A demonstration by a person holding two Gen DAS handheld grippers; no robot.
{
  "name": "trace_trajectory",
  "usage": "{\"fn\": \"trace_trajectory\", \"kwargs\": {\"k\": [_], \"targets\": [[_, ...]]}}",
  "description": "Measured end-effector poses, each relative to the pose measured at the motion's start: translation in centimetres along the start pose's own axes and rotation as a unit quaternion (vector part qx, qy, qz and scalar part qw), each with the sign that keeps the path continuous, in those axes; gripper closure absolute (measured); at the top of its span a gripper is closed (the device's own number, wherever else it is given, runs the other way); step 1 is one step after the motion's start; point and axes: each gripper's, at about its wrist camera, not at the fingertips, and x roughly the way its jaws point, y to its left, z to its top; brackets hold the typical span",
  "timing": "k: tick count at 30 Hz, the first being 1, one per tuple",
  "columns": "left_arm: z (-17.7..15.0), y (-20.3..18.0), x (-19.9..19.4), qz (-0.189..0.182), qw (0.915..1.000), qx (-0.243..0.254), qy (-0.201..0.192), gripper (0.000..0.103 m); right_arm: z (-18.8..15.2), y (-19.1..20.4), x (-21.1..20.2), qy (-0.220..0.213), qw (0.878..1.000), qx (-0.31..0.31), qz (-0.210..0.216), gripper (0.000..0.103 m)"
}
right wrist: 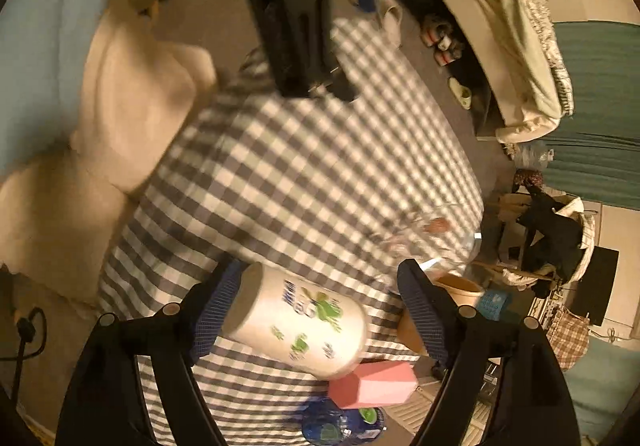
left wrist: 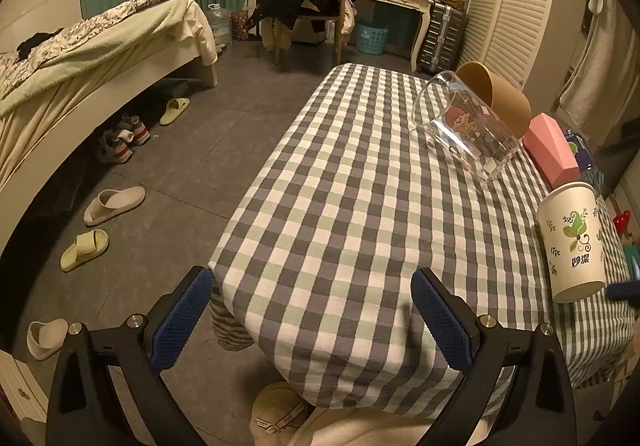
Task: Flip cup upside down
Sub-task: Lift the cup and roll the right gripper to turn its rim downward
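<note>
A white paper cup (left wrist: pixel 572 242) with green leaf prints stands upright on the checked tablecloth (left wrist: pixel 340 205) near the table's right edge. My left gripper (left wrist: pixel 312 310) is open and empty at the table's near corner, well left of the cup. In the right wrist view, which is rolled and blurred, the cup (right wrist: pixel 300 326) lies between the fingers of my right gripper (right wrist: pixel 316 310). The jaws are spread wider than the cup. The left finger (right wrist: pixel 216 310) is close to its base; contact is unclear.
A clear glass mug (left wrist: pixel 464 125) with a cartoon print and a tan cup (left wrist: pixel 500 93) sit tilted at the far right of the table. A pink box (left wrist: pixel 552 149) and a blue packet (right wrist: pixel 340 422) lie nearby. Bed (left wrist: pixel 80 57), slippers (left wrist: pixel 114 203) and chair (left wrist: pixel 312 5) stand on the floor.
</note>
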Motion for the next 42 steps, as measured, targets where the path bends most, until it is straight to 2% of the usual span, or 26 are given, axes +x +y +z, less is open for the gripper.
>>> {"fn": "trace_trajectory", "kwargs": {"k": [4, 9, 15, 21, 26, 32, 34, 36, 37, 39, 40, 41, 42], "targets": [[-0.1, 0.4, 0.2, -0.002, 1.0000, -0.006, 0.002, 0.001, -1.3, 0.6, -1.0, 0.026, 0.998, -0.044, -0.030, 0.023], [-0.3, 0.3, 0.9, -0.011, 0.9998, -0.012, 0.012, 0.001, -2.2, 3.3, 0.4, 0.064, 0.988, -0.132, -0.043, 0.023], [-0.3, 0.4, 1.1, -0.010, 0.9998, -0.011, 0.013, 0.001, -2.1, 5.5, 3.3, 0.070, 0.979, -0.189, -0.035, 0.023], [-0.1, 1.0, 1.6, -0.010, 0.9995, -0.023, 0.017, 0.001, -2.4, 5.9, 5.7, 0.085, 0.974, -0.210, -0.020, 0.024], [-0.1, 0.6, 2.2, -0.010, 0.9995, -0.017, 0.024, 0.001, -2.5, 6.0, 7.2, 0.088, 0.975, -0.202, -0.002, 0.035], [0.1, 0.5, 2.2, -0.011, 0.9993, -0.022, 0.028, 0.001, -2.3, 3.8, 6.9, 0.090, 0.985, -0.147, 0.016, 0.037], [0.2, 0.5, 2.1, -0.013, 0.9992, -0.024, 0.028, 0.001, -2.1, 2.7, 6.2, 0.083, 0.991, -0.104, 0.020, 0.037], [0.3, 0.5, 1.6, -0.015, 0.9993, -0.024, 0.024, 0.001, -2.1, 1.0, 5.4, 0.070, 0.996, -0.041, 0.028, 0.037], [0.4, 0.4, 1.3, -0.017, 0.9994, -0.021, 0.019, 0.001, -2.3, -0.2, 4.7, 0.057, 0.998, 0.011, 0.037, 0.037], [0.6, 0.2, 0.5, -0.015, 0.9997, -0.014, 0.008, 0.001, -3.1, -2.1, 3.8, 0.035, 0.994, 0.097, 0.043, 0.037], [0.8, 0.0, 0.1, -0.013, 0.9999, -0.009, -0.001, 0.001, -3.8, -3.0, 3.2, 0.023, 0.988, 0.149, 0.035, 0.037], [1.0, -0.2, -0.3, -0.011, 0.9999, -0.005, -0.007, 0.001, -4.5, -3.8, 2.8, 0.011, 0.980, 0.195, 0.027, 0.037], [1.1, -0.4, -0.6, -0.010, 0.9999, -0.002, -0.011, 0.001, -5.4, -4.4, 2.1, -0.007, 0.966, 0.259, 0.018, 0.037]]}}
